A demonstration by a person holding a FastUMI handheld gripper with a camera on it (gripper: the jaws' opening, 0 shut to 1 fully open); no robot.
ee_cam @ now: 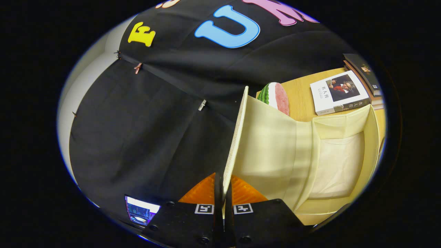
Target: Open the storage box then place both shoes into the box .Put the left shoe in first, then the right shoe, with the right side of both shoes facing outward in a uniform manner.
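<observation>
I have the claw [223,193] clenched on the edge of the lid [236,137] of the storage box [339,165], raised upright on the surface [303,100]; the fabric lid seems light and floppy, so I grip its rim.

matt cloth storage box [275,144], woven lid [236,137], glossy paper book [339,93], wood table [303,100]

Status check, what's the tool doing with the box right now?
Tool shut on box lid, lid held raised. Storage box open, no shoes inside. Watermelon slice and book sit beyond it.
</observation>
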